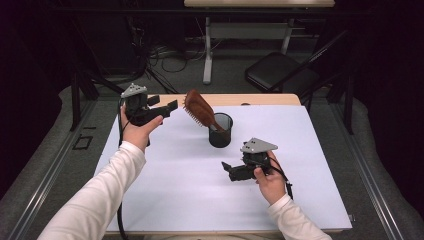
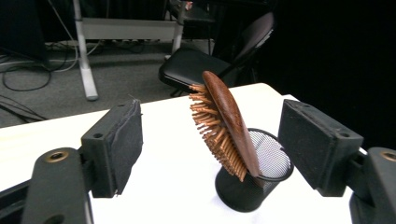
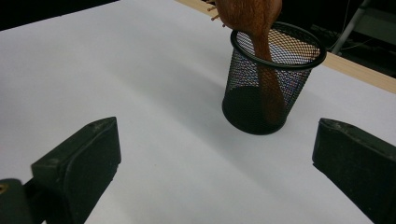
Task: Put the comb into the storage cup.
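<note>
Wooden hairbrush (image 1: pixel 199 108) parked handle-down in the black mesh cup (image 1: pixel 220 131), head leaning out over the rim, so needing no support; left gripper (image 1: pixel 171 105) with jaws apart just beside it, right gripper (image 1: pixel 226 166) likewise spread, empty, hanging nearby

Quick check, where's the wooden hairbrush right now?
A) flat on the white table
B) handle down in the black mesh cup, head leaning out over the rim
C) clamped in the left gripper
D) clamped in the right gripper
B: the hairbrush stands with its handle inside the mesh cup, head tilted out over the rim; the left gripper and right gripper are both open and apart from it.
</note>
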The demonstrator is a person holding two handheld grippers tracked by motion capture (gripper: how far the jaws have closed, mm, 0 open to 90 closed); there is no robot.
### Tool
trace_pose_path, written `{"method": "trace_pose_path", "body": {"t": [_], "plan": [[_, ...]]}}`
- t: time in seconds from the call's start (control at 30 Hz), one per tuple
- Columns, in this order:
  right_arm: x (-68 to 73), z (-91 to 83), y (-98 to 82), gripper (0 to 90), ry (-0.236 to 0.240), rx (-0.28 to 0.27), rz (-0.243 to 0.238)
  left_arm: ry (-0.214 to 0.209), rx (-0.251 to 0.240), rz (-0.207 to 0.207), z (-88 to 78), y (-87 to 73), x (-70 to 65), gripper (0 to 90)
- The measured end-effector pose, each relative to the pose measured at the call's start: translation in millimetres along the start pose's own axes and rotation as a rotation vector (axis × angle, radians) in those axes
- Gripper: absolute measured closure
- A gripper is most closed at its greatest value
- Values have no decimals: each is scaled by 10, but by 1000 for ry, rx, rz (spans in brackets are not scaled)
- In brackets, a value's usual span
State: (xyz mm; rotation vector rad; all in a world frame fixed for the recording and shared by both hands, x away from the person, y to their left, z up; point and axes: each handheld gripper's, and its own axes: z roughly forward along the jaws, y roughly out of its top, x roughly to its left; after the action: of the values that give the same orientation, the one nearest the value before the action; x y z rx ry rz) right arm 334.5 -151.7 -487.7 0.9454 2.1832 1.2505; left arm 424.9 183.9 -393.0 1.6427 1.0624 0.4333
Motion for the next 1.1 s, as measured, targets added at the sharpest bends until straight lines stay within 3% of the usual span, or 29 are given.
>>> {"method": "trace_pose_path", "body": {"t": [0.13, 0.37, 0.47, 0.57, 0.73, 1.1], "plan": [[-4, -3, -1, 9, 0, 0, 3, -37, 15, 10, -37, -9, 6, 153], [-7, -1, -2, 9, -1, 1, 2, -77, 32, 31, -102, -27, 6, 154], [-9, 0, -3, 9, -2, 2, 1, -93, 44, 62, -126, -32, -6, 154], [-16, -2, -3, 10, -1, 1, 4, -135, 52, 61, -157, -46, -20, 154], [-32, -11, -6, 10, -2, 0, 7, -168, 66, 91, -203, -58, -31, 154], [-57, -32, -3, 11, -5, -5, 20, -224, 44, 113, -365, -66, -63, 154]]}}
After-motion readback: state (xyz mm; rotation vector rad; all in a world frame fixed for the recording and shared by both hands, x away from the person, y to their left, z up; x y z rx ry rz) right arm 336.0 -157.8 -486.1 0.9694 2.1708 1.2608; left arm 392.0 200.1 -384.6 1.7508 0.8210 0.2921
